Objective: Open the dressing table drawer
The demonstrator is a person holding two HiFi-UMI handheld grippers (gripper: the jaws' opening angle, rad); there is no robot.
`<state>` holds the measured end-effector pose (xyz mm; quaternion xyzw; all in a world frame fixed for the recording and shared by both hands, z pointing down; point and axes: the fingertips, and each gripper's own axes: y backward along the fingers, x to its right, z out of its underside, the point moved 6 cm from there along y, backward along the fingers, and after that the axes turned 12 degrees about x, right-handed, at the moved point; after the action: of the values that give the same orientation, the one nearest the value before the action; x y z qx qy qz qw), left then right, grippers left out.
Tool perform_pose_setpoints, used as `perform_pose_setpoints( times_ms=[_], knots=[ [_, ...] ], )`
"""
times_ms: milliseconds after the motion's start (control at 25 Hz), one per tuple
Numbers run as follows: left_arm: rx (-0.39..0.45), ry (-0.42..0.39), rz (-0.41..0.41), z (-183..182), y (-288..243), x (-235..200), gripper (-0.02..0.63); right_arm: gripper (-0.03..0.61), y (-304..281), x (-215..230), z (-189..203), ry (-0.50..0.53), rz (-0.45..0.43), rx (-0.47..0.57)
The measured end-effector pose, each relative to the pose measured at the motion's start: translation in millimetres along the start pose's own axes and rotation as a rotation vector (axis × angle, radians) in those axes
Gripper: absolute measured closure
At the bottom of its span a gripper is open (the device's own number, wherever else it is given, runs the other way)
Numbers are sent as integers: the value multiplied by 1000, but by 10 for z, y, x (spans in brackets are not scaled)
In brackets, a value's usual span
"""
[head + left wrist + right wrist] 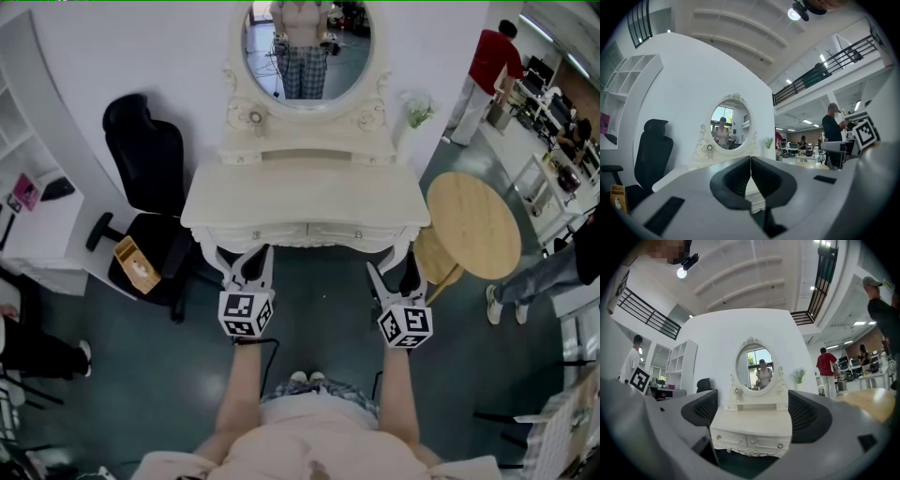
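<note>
Both arms level before the cream carved wooden dressing table (305, 202): left gripper (251, 264) pinched together, right gripper (392, 274) gaping, empty.

Noted: plain white partition wall (141, 47) at rear; glossy dark green floor (319, 328); black swivel office chair (141, 178) left; round light-wood table (478, 225) right; white open shelving (19, 141) far left.

In front of the dressing table (305, 202) the dark floor (319, 319) lies open. Nothing stands between the drawer fronts (309, 232) and the left gripper (251, 258) or the right gripper (391, 272), both just before the table. To the table's left a black office chair (141, 159) crowds in close (whether it touches, I cannot tell). To the table's right a round wooden table (478, 220) stands just beside, narrowing that side.
</note>
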<state>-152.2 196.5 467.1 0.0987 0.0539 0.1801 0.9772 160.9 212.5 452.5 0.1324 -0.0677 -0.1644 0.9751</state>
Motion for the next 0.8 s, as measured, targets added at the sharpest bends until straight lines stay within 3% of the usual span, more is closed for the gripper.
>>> perform_pose_setpoints(
  times_ms=[800],
  knots=[
    [-11, -8, 34, 101, -217, -223, 586, 117, -178, -51, 234, -3, 36, -15]
  ],
)
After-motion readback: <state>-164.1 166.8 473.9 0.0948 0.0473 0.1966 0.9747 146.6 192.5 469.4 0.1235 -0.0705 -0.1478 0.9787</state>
